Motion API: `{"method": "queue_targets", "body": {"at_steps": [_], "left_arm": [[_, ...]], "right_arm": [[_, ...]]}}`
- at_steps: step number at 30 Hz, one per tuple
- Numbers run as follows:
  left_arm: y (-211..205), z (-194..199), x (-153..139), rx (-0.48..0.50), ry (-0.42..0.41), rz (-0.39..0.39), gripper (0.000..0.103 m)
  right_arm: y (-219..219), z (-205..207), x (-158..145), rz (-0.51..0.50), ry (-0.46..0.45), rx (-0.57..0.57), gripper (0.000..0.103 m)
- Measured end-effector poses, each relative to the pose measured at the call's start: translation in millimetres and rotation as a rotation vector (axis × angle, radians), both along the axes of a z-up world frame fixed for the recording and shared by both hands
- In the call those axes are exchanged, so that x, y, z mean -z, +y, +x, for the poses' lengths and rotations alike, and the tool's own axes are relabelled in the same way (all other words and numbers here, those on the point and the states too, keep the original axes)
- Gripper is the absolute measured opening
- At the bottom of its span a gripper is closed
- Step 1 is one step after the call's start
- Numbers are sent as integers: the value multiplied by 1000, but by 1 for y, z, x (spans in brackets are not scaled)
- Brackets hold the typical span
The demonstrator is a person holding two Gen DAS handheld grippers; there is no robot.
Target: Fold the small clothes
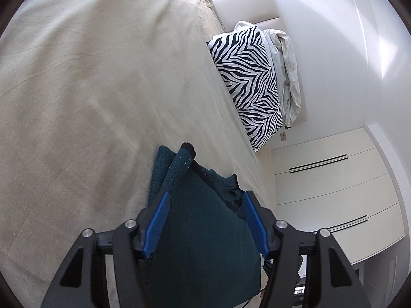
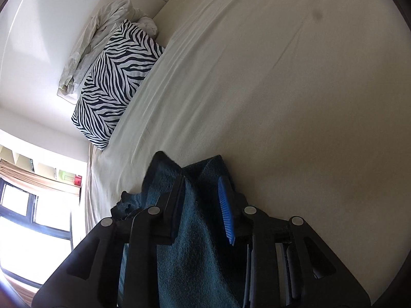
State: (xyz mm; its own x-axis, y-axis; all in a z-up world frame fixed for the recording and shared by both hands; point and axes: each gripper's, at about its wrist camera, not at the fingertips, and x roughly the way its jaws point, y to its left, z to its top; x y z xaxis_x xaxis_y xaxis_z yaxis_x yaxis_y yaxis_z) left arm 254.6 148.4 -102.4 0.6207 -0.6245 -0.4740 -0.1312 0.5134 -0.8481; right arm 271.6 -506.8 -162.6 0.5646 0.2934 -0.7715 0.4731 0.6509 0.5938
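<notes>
A dark teal fuzzy garment (image 1: 200,231) lies bunched on the beige bed sheet (image 1: 90,89), near the bed's edge. My left gripper (image 1: 205,193) stands open over it. Its blue pads (image 1: 156,223) are spread wide, with the cloth lying loosely between them and a folded corner poking up ahead. In the right wrist view the same teal garment (image 2: 190,243) runs between the fingers of my right gripper (image 2: 201,178). That gripper is partly open, and its right blue pad (image 2: 226,213) stands off the cloth. The rest of the garment is hidden under the grippers.
A zebra-striped pillow (image 1: 251,82) (image 2: 115,82) leans at the head of the bed beside a crumpled white cloth (image 1: 287,71) (image 2: 102,25). White cabinet fronts (image 1: 334,192) stand past the bed's edge. A bright window (image 2: 30,218) is at the lower left. Bare sheet (image 2: 282,89) stretches ahead.
</notes>
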Motion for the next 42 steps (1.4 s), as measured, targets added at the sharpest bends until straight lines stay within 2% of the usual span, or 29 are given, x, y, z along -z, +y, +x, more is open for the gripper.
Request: {"method": "queue_targets", "body": {"at_steps": [5, 8, 15, 21, 26, 28, 29, 31, 32, 34, 38, 42], "left_arm": [[-19, -33, -5, 51, -18, 114, 61], [-28, -57, -1, 75, -22, 169, 61], [-39, -89, 5, 121, -35, 288, 61], [-46, -96, 3, 144, -48, 339, 61], [-49, -95, 4, 147, -50, 359, 61], [-50, -96, 3, 150, -52, 377, 55], [-50, -95, 2, 152, -53, 383, 53], [-50, -95, 2, 154, -52, 392, 40], [-50, -94, 3, 156, -46, 393, 37], [-49, -93, 8, 158, -27, 400, 27], [-50, -91, 14, 158, -5, 418, 15], [-48, -90, 17, 159, 2, 429, 8]], "right_arm": [[26, -20, -17, -112, 17, -162, 26], [37, -40, -23, -164, 18, -220, 26], [34, -90, -23, -185, 57, -254, 26], [28, -116, -17, -157, 91, -270, 26], [38, -129, -22, -206, 84, -308, 26], [41, -135, -27, -250, 74, -311, 24], [43, -138, -29, -266, 69, -315, 18], [46, -139, -36, -308, 68, -323, 13], [49, -141, -39, -324, 63, -329, 6], [54, -142, -46, -368, 57, -343, 6], [64, -148, -55, -442, 41, -365, 5], [59, -155, -57, -409, 31, -349, 5]]}}
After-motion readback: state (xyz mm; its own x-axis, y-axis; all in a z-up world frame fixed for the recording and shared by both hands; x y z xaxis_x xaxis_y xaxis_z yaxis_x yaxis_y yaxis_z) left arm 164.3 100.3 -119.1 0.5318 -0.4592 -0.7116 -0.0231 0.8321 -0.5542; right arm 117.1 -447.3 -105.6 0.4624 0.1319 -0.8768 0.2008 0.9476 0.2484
